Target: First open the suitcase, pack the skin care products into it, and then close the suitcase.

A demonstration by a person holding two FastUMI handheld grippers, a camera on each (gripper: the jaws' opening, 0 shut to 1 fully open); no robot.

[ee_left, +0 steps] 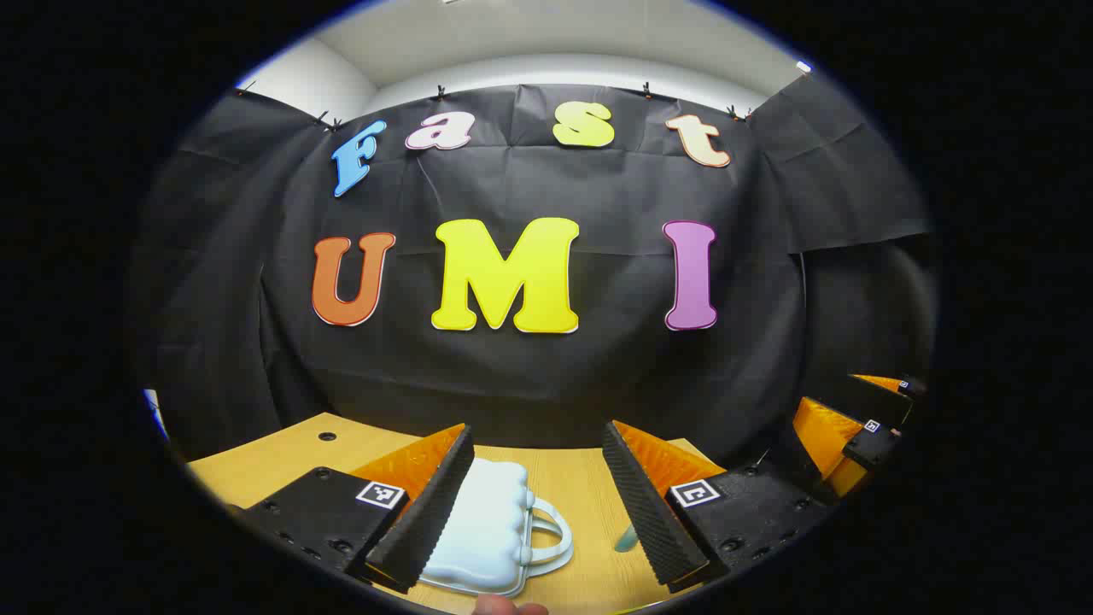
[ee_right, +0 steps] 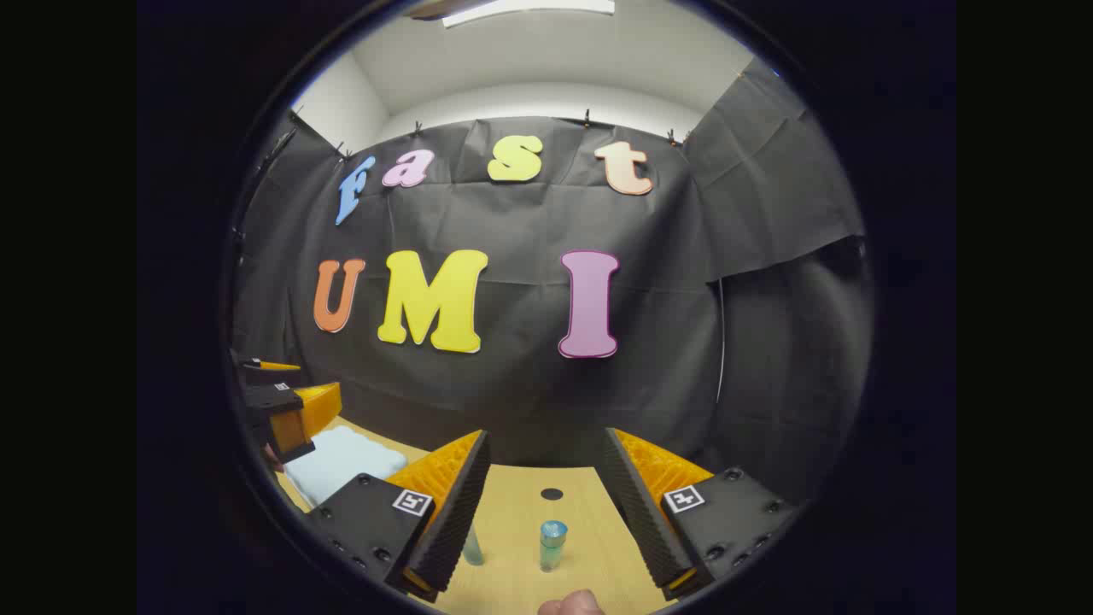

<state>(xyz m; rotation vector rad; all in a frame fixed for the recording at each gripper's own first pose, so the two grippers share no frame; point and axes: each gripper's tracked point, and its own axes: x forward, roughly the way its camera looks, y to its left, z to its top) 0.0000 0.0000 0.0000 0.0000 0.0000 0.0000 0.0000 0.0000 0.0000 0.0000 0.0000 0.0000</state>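
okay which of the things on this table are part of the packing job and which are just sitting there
Part of the job:
- suitcase, closed, on the table
- two small bottles, standing upright

Just there:
- table
- booth wall

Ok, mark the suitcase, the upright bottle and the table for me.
suitcase [ee_left: 482, 521], left gripper view, on its ribbed shell.
upright bottle [ee_right: 552, 547], right gripper view, on its body below the cap.
table [ee_right: 521, 504], right gripper view, on bare wood.

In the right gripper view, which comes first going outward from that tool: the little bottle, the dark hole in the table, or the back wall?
1. Little bottle, standing between the right tool's fingers.
2. Dark hole in the table, just beyond the bottle.
3. Back wall, behind the table's far edge.
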